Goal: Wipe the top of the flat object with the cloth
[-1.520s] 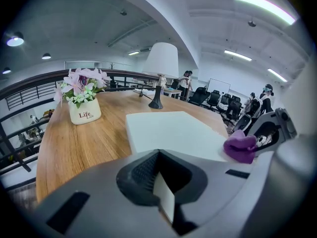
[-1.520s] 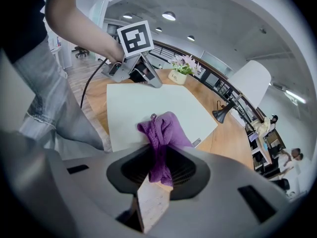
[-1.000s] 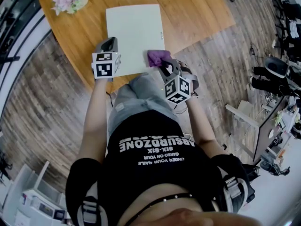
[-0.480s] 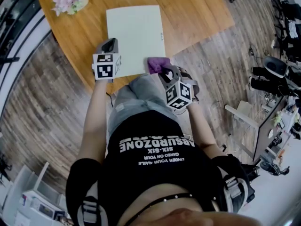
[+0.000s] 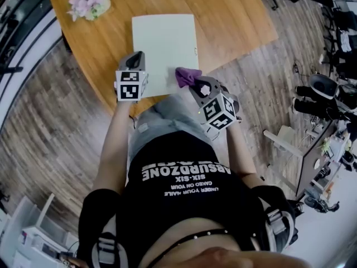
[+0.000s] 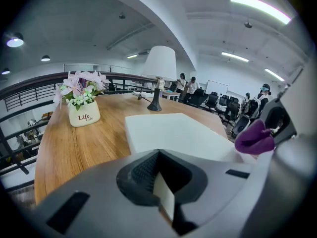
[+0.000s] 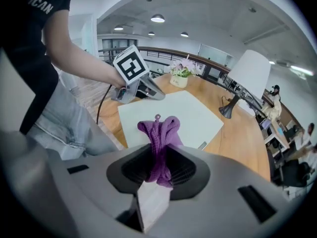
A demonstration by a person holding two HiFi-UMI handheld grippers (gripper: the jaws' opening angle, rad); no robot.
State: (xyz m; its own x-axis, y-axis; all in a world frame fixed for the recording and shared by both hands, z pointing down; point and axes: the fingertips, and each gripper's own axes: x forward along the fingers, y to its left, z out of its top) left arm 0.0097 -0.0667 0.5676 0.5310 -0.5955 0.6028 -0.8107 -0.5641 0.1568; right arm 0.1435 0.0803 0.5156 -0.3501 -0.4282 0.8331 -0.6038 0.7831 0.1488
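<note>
Two risks, we judge. On the wooden table (image 5: 234, 15), the flat object (image 5: 164, 43), a smooth cream-white slab near the front edge, could slide under a wipe, since our left gripper (image 6: 159, 181), jaws together on nothing, merely sits at its near-left edge. Our right gripper (image 7: 157, 175) pinches the purple cloth (image 5: 188, 75) at the near-right corner; so bunched, it may only streak.

"Life" on flower pot (image 6: 83, 117); "ABSURDZONE" on T-shirt (image 5: 184, 172)
</note>
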